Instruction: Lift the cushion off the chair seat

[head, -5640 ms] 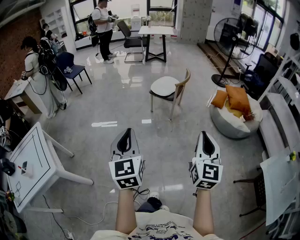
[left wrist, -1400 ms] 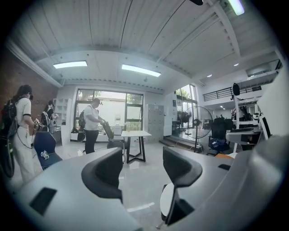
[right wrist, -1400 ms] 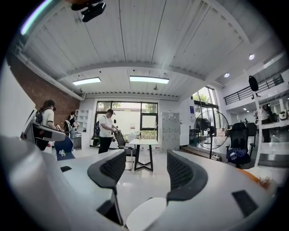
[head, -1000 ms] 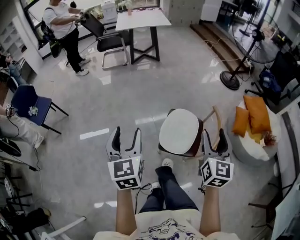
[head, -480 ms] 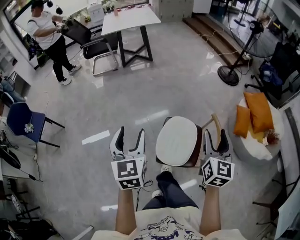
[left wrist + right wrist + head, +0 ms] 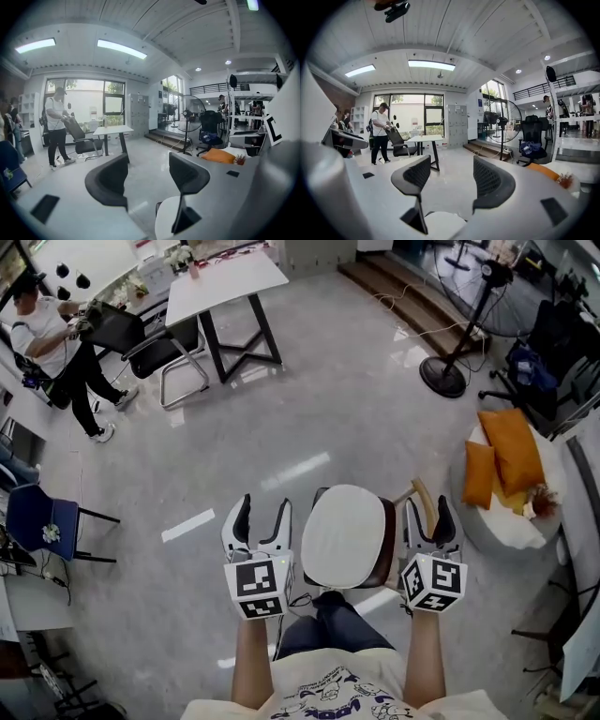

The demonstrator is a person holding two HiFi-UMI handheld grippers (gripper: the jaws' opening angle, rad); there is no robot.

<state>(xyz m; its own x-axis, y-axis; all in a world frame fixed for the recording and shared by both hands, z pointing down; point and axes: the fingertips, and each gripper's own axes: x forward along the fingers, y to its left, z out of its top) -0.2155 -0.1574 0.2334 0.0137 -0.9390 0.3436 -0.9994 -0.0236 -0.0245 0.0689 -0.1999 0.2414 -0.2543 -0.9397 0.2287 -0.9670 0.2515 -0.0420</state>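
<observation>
Item: white oval cushion (image 6: 344, 535), long axis near-to-far, flat on the chair (image 6: 387, 554) seat, lying between left claw (image 6: 262, 514) and right claw (image 6: 428, 512), both spread apart, empty, about equally near, neither touching.

bright | ceiling strips (image 6: 122, 48), windows (image 6: 412, 112) | floor (image 6: 296, 470) glare | fisheye edges, black vignette | foreground soft

The left gripper (image 6: 147, 174) holds its jaws wide apart, with only bare floor (image 6: 145, 164) between them. The white cushion (image 6: 165, 224) shows low beside the right jaw. Farther off, a person (image 6: 56, 126) stands near a white table (image 6: 112, 131).
</observation>
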